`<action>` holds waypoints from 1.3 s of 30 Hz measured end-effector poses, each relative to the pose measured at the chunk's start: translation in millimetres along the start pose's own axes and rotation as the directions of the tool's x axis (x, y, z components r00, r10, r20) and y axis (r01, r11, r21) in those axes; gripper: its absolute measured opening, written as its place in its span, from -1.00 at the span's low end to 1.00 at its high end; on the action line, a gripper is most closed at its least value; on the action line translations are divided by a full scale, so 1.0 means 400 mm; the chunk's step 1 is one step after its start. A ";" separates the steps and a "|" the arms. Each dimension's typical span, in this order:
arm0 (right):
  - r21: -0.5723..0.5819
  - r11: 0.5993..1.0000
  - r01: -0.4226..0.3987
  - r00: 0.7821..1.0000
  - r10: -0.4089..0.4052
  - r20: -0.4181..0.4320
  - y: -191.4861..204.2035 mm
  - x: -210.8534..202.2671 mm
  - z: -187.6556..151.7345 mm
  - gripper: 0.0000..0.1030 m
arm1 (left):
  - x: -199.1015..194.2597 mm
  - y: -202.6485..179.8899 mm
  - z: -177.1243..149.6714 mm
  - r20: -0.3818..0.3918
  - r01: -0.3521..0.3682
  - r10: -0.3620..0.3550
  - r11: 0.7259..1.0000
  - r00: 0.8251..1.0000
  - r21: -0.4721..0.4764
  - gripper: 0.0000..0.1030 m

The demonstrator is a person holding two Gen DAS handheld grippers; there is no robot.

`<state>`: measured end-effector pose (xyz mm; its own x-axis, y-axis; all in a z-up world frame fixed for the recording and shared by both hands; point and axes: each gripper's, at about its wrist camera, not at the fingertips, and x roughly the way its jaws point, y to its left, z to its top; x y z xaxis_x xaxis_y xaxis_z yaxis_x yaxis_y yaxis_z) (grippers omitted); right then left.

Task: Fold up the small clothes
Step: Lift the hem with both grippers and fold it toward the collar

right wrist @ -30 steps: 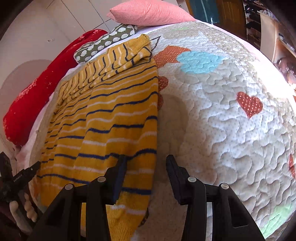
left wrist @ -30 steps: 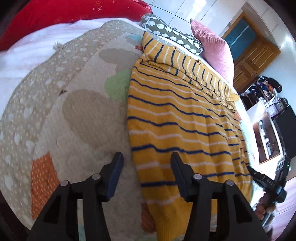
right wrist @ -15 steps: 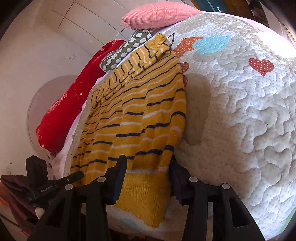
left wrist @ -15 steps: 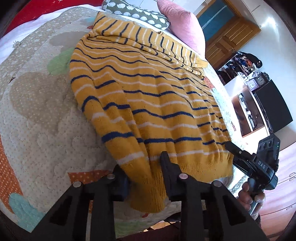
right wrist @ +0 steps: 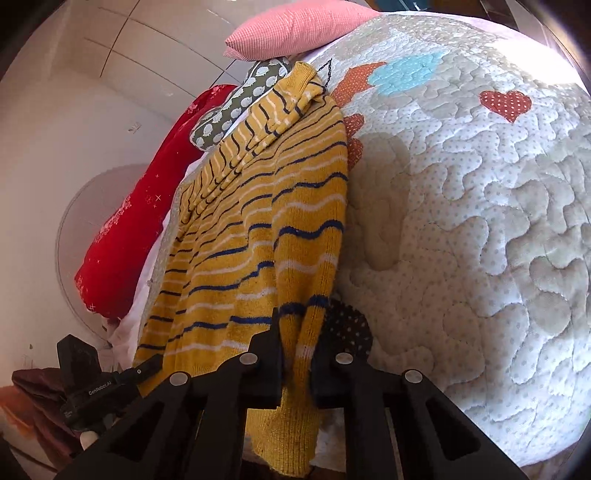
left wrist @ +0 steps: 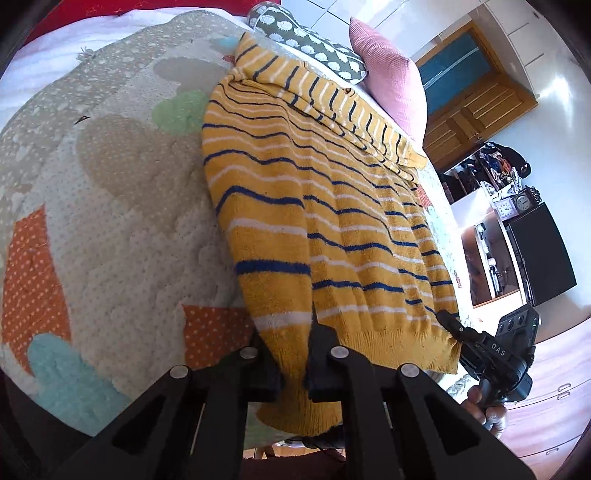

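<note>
Two claws closing: left claw (left wrist: 293, 363) and right claw (right wrist: 295, 363) each pinching yellow striped sweater (left wrist: 332, 229) hem on quilt (left wrist: 110, 229).

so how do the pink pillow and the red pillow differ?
The pink pillow is a pale, plain ribbed square, while the red pillow is deep red with small white star-like marks. The pink one looks short and boxy, whereas the red one is long and bolster-like. The pink one sits at the head of the bed; the red one lies along the side beyond the yellow striped sweater. Both lie beyond the sweater, untouched.
</note>
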<state>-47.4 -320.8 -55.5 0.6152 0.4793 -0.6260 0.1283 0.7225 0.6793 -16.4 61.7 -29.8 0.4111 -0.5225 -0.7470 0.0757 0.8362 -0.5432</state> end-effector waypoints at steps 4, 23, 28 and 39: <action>-0.021 1.000 -0.012 1.000 0.011 -0.028 0.007 -0.025 -0.039 -0.80 | -0.056 0.016 -0.054 0.006 0.017 -0.017 1.000 1.000 -0.003 -0.85; -0.104 0.991 -0.084 0.995 0.078 -0.063 0.080 -0.104 -0.043 -0.79 | -0.134 -0.024 -0.027 0.060 0.107 -0.107 0.994 0.992 -0.006 -0.85; -0.152 0.986 -0.074 0.997 0.074 -0.007 0.162 -0.035 0.110 -0.79 | -0.106 -0.075 0.127 0.130 0.080 -0.081 0.997 0.988 0.011 -0.85; -0.015 0.998 -0.059 0.998 0.059 -0.004 0.161 0.185 0.412 -0.78 | 0.082 -0.039 0.464 0.100 0.047 -0.039 0.995 0.994 -0.083 -0.85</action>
<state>134.4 -320.8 5.0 0.6189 0.5230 -0.5860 0.0800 0.7002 0.7094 164.5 62.4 25.1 0.4965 -0.5351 -0.6835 0.0196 0.7941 -0.6075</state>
